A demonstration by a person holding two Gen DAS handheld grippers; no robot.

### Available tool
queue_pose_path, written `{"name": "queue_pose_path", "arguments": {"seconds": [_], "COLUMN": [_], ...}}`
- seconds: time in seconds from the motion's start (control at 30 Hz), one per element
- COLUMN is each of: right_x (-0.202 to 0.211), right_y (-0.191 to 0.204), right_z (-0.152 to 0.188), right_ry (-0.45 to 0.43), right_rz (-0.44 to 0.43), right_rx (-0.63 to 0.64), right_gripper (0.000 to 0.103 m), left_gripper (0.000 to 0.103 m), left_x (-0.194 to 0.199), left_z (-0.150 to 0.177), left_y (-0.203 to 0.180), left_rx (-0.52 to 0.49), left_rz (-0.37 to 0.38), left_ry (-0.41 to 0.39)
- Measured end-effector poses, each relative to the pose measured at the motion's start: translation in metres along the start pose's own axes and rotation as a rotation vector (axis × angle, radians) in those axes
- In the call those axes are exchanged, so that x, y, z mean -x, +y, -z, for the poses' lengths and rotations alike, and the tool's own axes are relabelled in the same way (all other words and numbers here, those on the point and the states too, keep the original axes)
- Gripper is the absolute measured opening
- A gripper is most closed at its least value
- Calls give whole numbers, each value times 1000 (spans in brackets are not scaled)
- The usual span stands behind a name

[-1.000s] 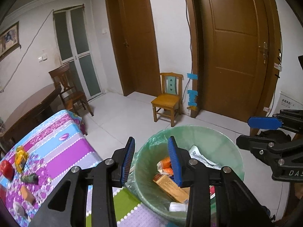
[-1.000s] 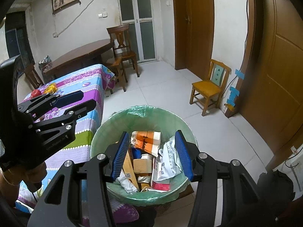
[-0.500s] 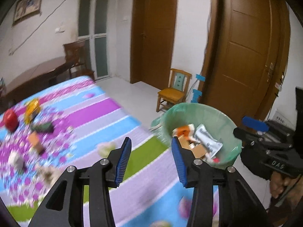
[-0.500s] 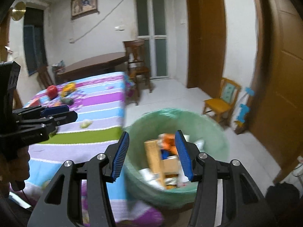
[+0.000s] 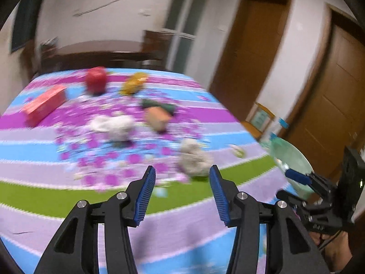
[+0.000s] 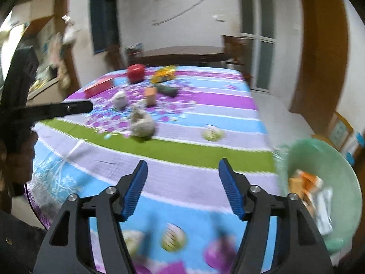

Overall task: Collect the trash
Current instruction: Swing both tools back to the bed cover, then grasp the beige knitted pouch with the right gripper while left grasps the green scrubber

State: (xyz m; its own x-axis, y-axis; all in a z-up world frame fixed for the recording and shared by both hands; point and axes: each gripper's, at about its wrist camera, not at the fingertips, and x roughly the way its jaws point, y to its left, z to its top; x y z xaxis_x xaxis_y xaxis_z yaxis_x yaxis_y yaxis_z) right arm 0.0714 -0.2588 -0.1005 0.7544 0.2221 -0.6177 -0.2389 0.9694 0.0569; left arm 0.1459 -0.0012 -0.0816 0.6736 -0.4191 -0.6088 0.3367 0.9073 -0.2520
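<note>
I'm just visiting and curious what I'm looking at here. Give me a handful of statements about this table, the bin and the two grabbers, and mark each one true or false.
1. The left gripper has a crumpled wad clamped between its fingers. False: its jaws are opening and nothing is between them; the crumpled paper wad lies on the tablecloth beyond.
2. The green-lined trash bin already holds trash. True.
3. The red round object sits at the table's far end. True.
4. The right gripper is carrying an orange box. False: it is empty, jaws opening.
5. The bin stands at the table's left side in the right wrist view. False: it is at the right.
</note>
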Motion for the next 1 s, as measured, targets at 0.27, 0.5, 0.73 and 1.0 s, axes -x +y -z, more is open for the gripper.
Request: {"name": "queue_pose_path", "arguments": {"seconds": [0.27, 0.5, 0.73, 1.0], "right_x": [-65, -98, -117, -121], "right_y": [21, 20, 22, 21], "right_z": [-38, -58, -63, -63], "right_ry": [72, 112, 139, 140], "right_rz": [-91, -133, -136, -178], "right_rx": [-12, -51, -57, -92], "right_gripper": [76, 76, 76, 76], "left_gripper": [52, 58, 68, 72], "left_x": [-9, -62, -154, -241], "left_z": [-62, -144, -178, -166], "left_y": [21, 19, 2, 8], "left_rx": [-90, -140, -174, -164], "left_rz": [-60, -12, -40, -130], "left_ry": [-28, -10, 148, 311]}}
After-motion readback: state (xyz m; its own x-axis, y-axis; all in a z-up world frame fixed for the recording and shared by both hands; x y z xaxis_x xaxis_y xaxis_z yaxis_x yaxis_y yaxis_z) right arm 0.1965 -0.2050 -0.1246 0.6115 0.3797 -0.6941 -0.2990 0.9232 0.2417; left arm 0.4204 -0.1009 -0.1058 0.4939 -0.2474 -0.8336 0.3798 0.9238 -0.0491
